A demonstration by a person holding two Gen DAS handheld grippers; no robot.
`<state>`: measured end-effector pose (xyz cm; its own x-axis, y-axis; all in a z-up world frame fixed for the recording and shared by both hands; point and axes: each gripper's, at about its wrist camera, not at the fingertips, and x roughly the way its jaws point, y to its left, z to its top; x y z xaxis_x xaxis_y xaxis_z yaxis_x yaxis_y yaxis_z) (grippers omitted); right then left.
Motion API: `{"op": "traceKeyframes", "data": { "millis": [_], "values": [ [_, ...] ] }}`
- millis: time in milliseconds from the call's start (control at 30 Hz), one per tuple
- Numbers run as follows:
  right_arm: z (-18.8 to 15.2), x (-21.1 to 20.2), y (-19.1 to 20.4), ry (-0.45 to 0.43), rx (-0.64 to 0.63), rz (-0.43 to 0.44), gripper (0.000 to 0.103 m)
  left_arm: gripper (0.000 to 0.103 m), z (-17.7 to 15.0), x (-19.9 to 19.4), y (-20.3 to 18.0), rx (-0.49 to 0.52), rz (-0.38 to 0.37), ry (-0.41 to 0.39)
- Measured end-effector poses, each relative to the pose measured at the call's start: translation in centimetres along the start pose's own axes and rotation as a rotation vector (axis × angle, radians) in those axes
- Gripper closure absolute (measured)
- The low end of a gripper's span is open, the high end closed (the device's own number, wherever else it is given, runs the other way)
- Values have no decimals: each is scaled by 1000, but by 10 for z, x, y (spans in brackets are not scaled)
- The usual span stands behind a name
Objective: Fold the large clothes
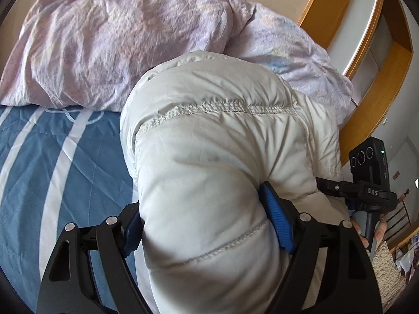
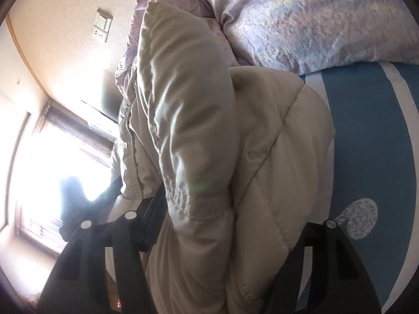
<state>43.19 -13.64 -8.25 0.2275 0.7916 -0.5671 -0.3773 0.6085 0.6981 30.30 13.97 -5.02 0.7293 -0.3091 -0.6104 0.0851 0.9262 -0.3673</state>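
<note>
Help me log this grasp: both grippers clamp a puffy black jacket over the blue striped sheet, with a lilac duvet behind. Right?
Only the colour is wrong: the jacket is off-white, as the left wrist view shows. The left gripper and right gripper grip it over the blue striped sheet, lilac duvet behind.

Right tool (image 2: pixel 225 238) fingertips buried in jacket (image 2: pixel 262 144) folds.

Duvet (image 1: pixel 104 39) behind; bedsheet (image 1: pixel 52 170) free.
</note>
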Motion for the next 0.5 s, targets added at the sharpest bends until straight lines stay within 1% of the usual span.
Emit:
{"op": "traceKeyframes", "data": {
  "millis": [67, 100, 133, 167, 200, 233, 267, 367, 433, 500],
  "values": [
    [-7, -6, 0, -16, 5, -16, 45, 22, -2, 3, -2, 19, -11, -4],
    [-13, -12, 1, -18, 8, -31, 45, 21, -3, 5, -3, 29, -12, -7],
    [-14, -9, -3, -21, 32, -61, 43, 18, -4, 9, -3, 39, -1, -3],
    [-13, -2, -7, -16, 59, -92, 36, 17, -3, 14, -2, 50, 11, 4],
    [-13, 5, -12, -12, 84, -125, 31, 14, -2, 16, 0, 57, 14, 7],
    [-14, 6, -15, -13, 95, -141, 23, 12, -1, 18, 3, 57, 14, 16],
    [-16, 5, -15, -17, 101, -160, 20, 12, 0, 18, 3, 60, 18, 21],
    [-18, -9, 5, -47, 56, -251, 20, 12, -2, 6, -5, 116, 76, 2],
    [-21, -28, 22, -107, 22, -327, 20, 12, -2, -7, -8, 133, 109, -13],
    [-27, -59, 43, -262, -24, -424, 20, 12, -3, -25, -10, 164, 162, -51]
  ]
}}
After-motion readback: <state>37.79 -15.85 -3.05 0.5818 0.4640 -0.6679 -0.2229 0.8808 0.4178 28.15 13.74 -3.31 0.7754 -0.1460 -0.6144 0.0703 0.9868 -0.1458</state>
